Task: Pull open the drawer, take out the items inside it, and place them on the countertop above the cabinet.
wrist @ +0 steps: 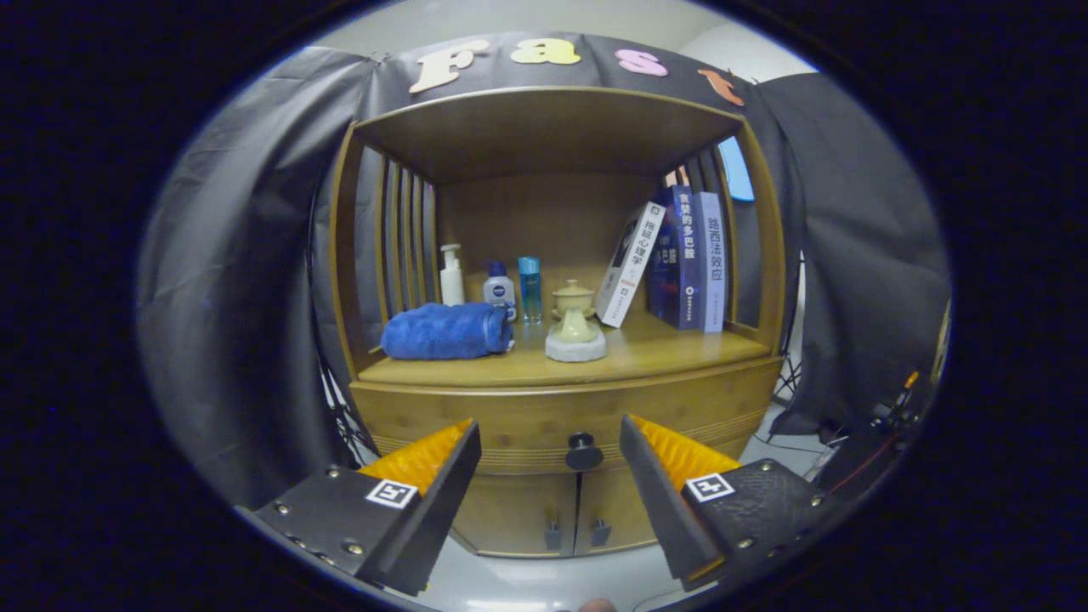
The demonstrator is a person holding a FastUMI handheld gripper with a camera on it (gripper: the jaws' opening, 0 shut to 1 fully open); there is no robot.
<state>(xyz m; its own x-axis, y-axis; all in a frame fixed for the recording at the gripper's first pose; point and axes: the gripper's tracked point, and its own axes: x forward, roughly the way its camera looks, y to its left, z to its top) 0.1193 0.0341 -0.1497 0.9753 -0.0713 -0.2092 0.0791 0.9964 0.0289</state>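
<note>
A wooden cabinet (pixel 399 408) stands ahead of me, its drawer (pixel 510 425) shut under the countertop (pixel 663 348). A dark round knob (pixel 584 450) sits at the middle of the drawer front, beyond my fingertips and between them. My gripper (pixel 551 442) is open, fingers spread wide with nothing held, a short way off from the drawer front. What the drawer holds is hidden.
On the countertop lie a rolled blue towel (pixel 446 331), a white pump bottle (pixel 451 276), a small white bottle (pixel 500 289), a blue bottle (pixel 530 289), a pale ceramic pot on a stone base (pixel 575 327) and leaning books (pixel 671 263). Two small doors (pixel 578 510) sit below the drawer.
</note>
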